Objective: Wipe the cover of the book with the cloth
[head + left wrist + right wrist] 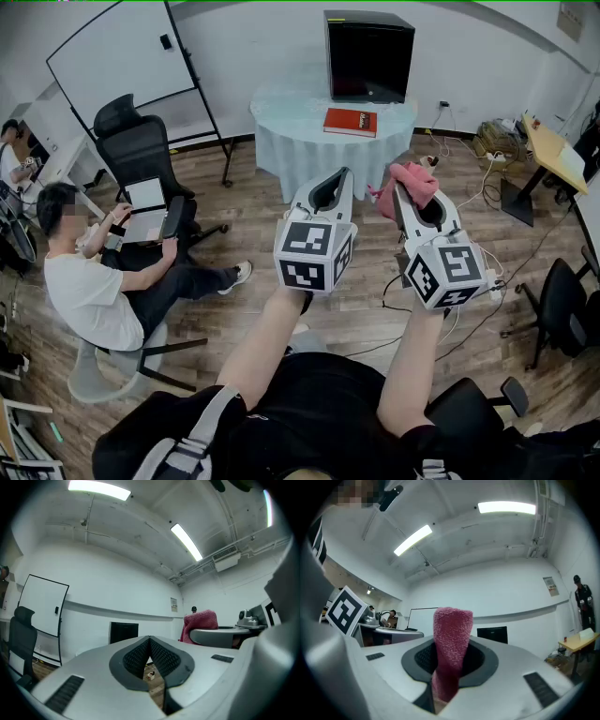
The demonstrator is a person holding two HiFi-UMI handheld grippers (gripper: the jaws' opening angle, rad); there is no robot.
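Holding the pink cloth [413, 180] up short of the table, you look to be in the approach step, with wiping not yet begun. Your right gripper [403, 197] pinches a fold of the cloth between its jaws. Your left gripper [338, 178] has its jaws pressed together on nothing. The red book [351, 122] lies flat on the round table [281, 108], well ahead of both grippers. Just behind it stands a black box [368, 54]; its contents can't be told. Next, likely, bring the cloth down flat onto the cover.

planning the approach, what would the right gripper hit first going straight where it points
Probably the black box on the round table, passing above the book; the right gripper, holding the cloth, looks level, depth unclear.
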